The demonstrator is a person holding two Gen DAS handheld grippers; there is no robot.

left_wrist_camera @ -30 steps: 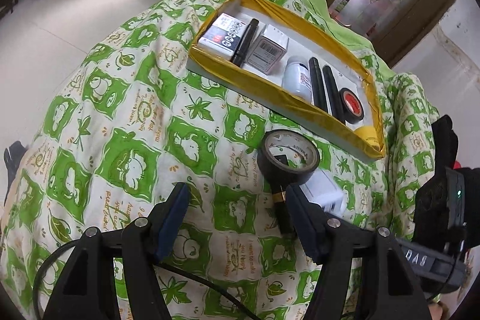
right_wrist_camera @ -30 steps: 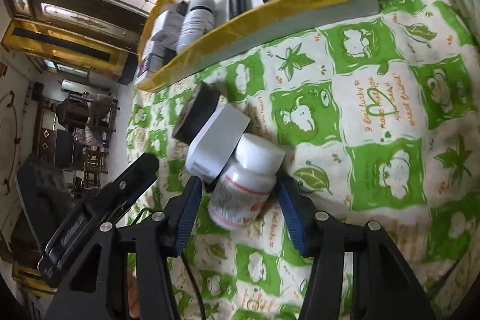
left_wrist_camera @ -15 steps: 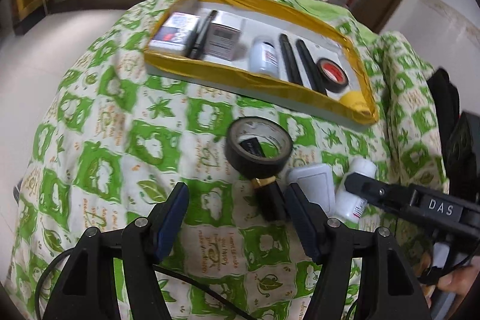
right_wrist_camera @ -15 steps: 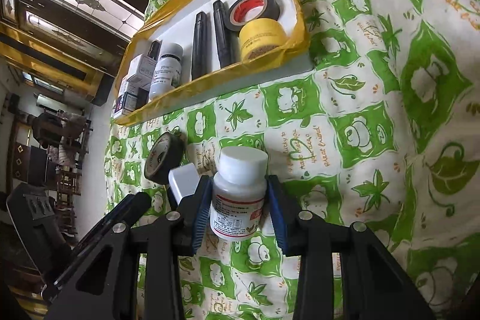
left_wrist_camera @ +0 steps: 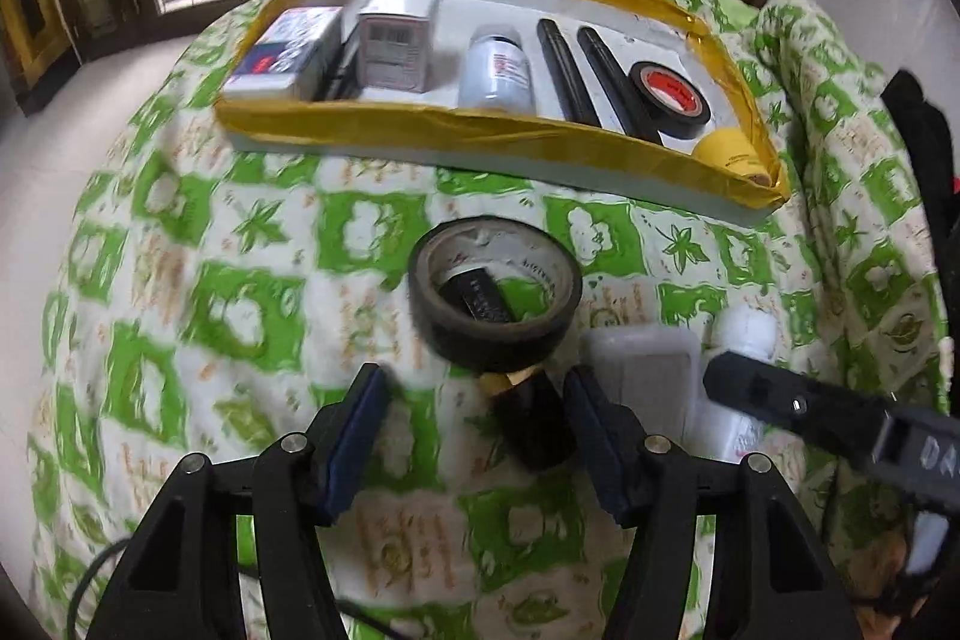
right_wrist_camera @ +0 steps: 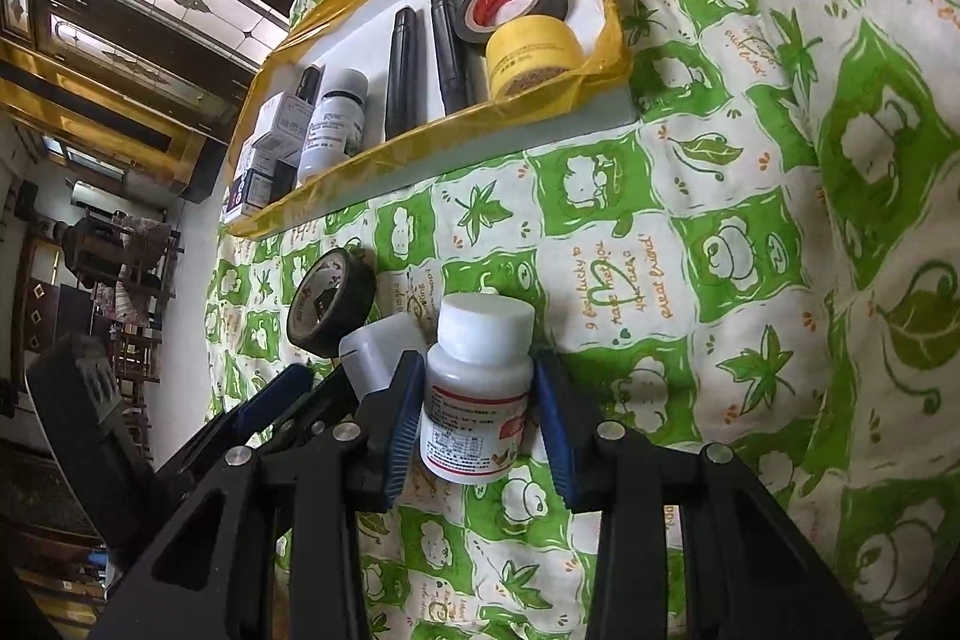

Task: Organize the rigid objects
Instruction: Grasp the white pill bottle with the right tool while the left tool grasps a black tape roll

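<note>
My right gripper (right_wrist_camera: 477, 361) is shut on a white pill bottle (right_wrist_camera: 480, 388) with a white cap, held just above the green-patterned cloth. Left of it lie a white box (right_wrist_camera: 378, 346) and a black tape roll (right_wrist_camera: 330, 298). In the left wrist view the black tape roll (left_wrist_camera: 495, 292) rests over a black tube with a gold band (left_wrist_camera: 528, 424). My left gripper (left_wrist_camera: 474, 388) straddles that tube, jaws closing; the tube sits by the right finger, and the left finger stands clear of it. The white box (left_wrist_camera: 642, 370) and the bottle (left_wrist_camera: 744, 334) lie to the right.
A yellow-taped white tray (left_wrist_camera: 480, 130) at the far side holds small boxes, a white bottle (left_wrist_camera: 495, 70), two black pens, a red-cored black tape (left_wrist_camera: 669, 97) and a yellow tape roll (right_wrist_camera: 531, 55). The cloth drapes over a rounded surface and falls away on all sides.
My right gripper closed on the pill bottle and tilted up with it. My left gripper rolled, shifted toward the tape roll and tube, and its jaws narrowed.
</note>
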